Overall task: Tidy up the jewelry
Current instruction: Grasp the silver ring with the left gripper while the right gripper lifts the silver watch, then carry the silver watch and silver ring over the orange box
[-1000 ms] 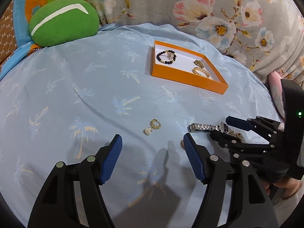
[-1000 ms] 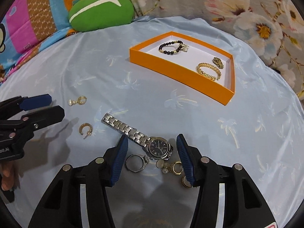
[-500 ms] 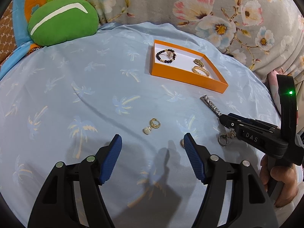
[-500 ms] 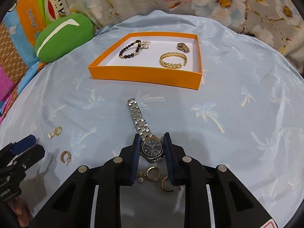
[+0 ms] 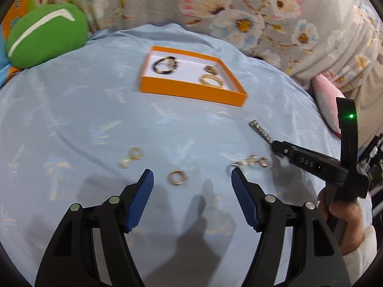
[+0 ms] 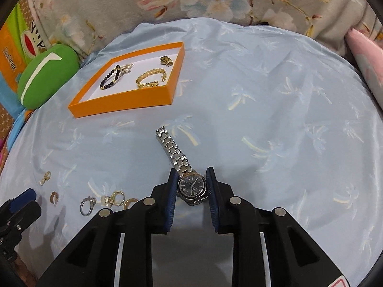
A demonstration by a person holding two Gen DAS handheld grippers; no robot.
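Note:
My right gripper (image 6: 191, 179) is shut on a silver watch (image 6: 191, 186) with a dark dial; its strap (image 5: 261, 131) sticks out forward above the blue sheet. An orange tray (image 6: 119, 108) lies ahead to the left, holding a black bead bracelet (image 6: 110, 79), a gold bracelet (image 6: 150, 79) and a small gold piece (image 6: 166, 60). My left gripper (image 5: 192, 184) is open and empty above a gold hoop earring (image 5: 177, 178). A pearl earring (image 5: 131, 157) lies to its left. A ring and more earrings (image 5: 251, 162) lie to its right.
A green cushion (image 5: 45, 33) sits at the back left. Floral bedding (image 5: 263, 19) rises behind the tray (image 5: 191, 91). A pink pillow (image 6: 366, 55) lies at the right edge. The blue palm-print sheet (image 6: 263, 95) covers the bed.
My right gripper closed on the watch and lifted it up and forward toward the tray. My left gripper moved forward and right, bringing the hoop earring between its fingers.

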